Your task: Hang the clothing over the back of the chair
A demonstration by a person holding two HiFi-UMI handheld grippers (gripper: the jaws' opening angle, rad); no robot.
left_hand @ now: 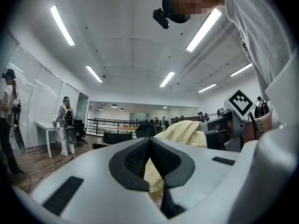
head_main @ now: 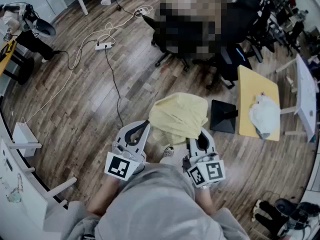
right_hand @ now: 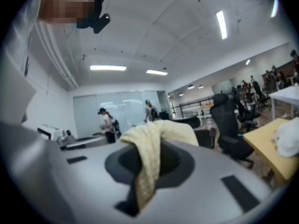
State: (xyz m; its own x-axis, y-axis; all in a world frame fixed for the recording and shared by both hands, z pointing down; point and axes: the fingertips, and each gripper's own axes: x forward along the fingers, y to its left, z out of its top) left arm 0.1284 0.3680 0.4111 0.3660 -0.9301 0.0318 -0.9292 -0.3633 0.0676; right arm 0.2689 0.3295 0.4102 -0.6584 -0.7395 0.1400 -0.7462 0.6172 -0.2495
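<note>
Currently the yellow clothing (head_main: pixel 177 115) is being held up above the wooden floor (head_main: pixel 75 109), bunched between both tools. One edge is being pinched by the left hand-held gripper (head_main: pixel 146 126), whose jaws are closed on the fabric, and another fold is being clamped by the nearly shut right hand-held gripper (head_main: pixel 202 135). Two spread grips are probably being used so the cloth can be opened for draping. The nearest black office chair (right_hand: pixel 225 118) is well apart.

The head view looks steeply down; both gripper views, near-level, share the yellow clothing (head_main: pixel 177 119).
</note>
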